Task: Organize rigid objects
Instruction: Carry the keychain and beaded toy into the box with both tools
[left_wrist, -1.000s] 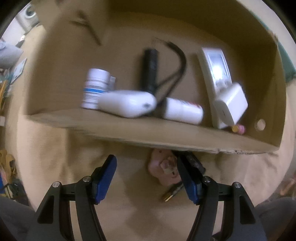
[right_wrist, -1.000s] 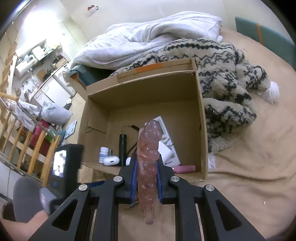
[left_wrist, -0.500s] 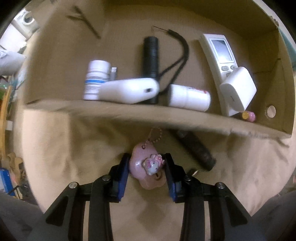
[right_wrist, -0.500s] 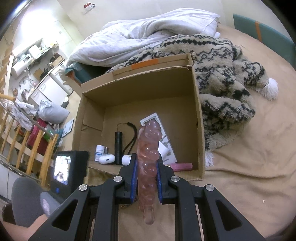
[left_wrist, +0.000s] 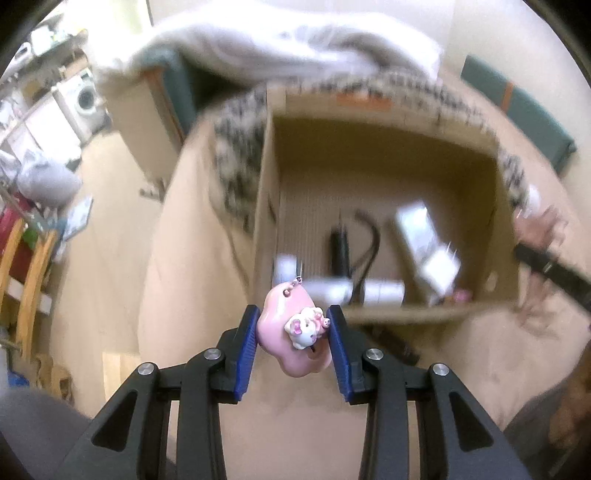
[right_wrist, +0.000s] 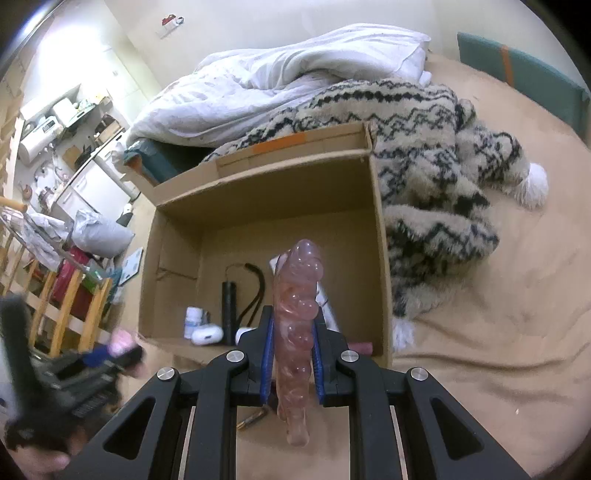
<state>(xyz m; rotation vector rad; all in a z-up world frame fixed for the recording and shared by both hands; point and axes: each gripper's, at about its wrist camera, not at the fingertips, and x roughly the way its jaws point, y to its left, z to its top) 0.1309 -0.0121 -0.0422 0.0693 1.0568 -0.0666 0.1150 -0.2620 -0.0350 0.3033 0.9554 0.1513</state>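
Since a second ago the left tongs (left_wrist: 291, 334) have closed on the pink cloud-shaped charm (left_wrist: 286, 334) and lifted it off the bed (right_wrist: 491, 373); the cardboard box (left_wrist: 264, 236) that filled the left wrist view now sits farther ahead and lower, blurred by the motion. The charm is pinched by its sides between the blue pads, jaws narrowed to its width, its bead chain pointing toward the box. The right tongs (right_wrist: 293, 360) have not shifted: they are fully clamped on a translucent pink beaded wand (right_wrist: 295, 332), held upright just short of the box's near wall.

Inside the box a black flashlight (right_wrist: 229, 306), a white pill bottle (right_wrist: 193, 320) and a white case (right_wrist: 207, 335) crowd the near left floor, with a white device farther right.

The step in hand looks like carrying the charm over the near wall. To do it well, I would clear the cardboard edge before lowering, aim for bare floor on the far left, keep the left tongs apart from the right ones, and release low so the charm does not bounce onto the other things.
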